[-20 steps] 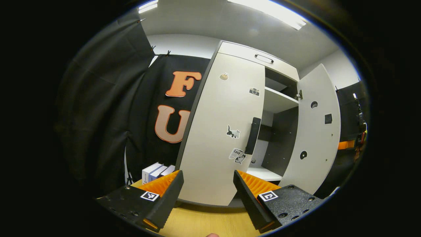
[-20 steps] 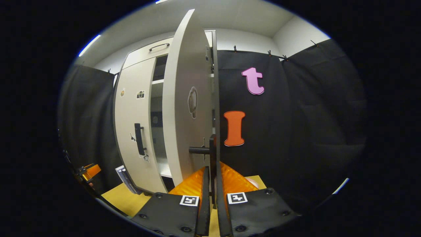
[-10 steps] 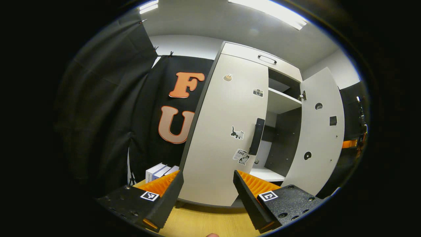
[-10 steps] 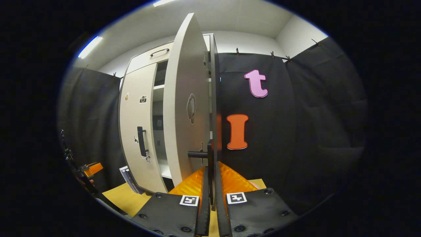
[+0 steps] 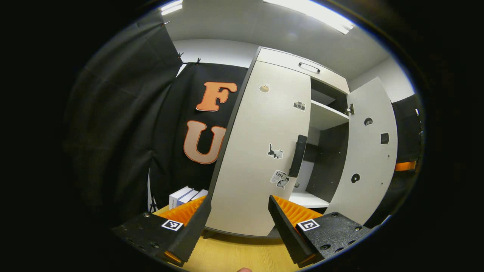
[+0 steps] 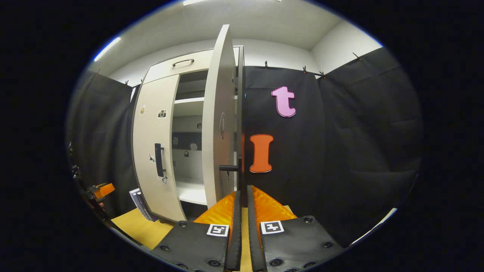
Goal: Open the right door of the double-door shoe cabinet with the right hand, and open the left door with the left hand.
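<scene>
Right gripper, frame bottom centre: fingers nearly closed, clamped on black bar handle of white right door, swung edge-on. Left gripper wide open, empty, lined up below closed white left door; its black handle mid-frame, untouched.

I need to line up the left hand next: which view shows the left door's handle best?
The left gripper view: the left door's handle sits large and unobstructed just above the open left gripper, on the closed left door. The right gripper view shows the same handle smaller and off to the side.
</scene>
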